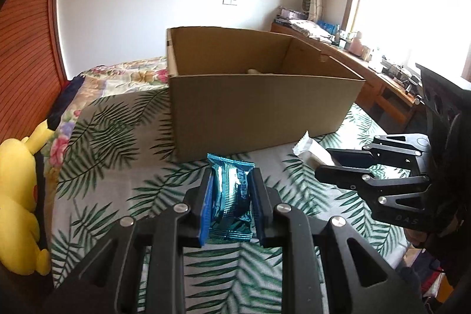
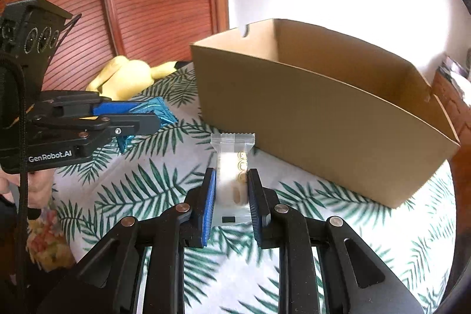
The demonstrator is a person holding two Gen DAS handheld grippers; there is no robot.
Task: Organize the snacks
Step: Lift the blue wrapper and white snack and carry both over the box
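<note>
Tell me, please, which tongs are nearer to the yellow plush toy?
Left. The left tongs, shut on the blue packet, sit on the yellow plush toy's side; the right tongs, gripping the white packet, are further over.

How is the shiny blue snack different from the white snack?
The blue snack packet is shiny, crinkly foil; the white snack packet is pale and partly see-through, with little round rings printed on it. The blue one sits in the left gripper; the white one in the right gripper. Both are small sealed packets, pinched between shut jaws near the cardboard box.
</note>
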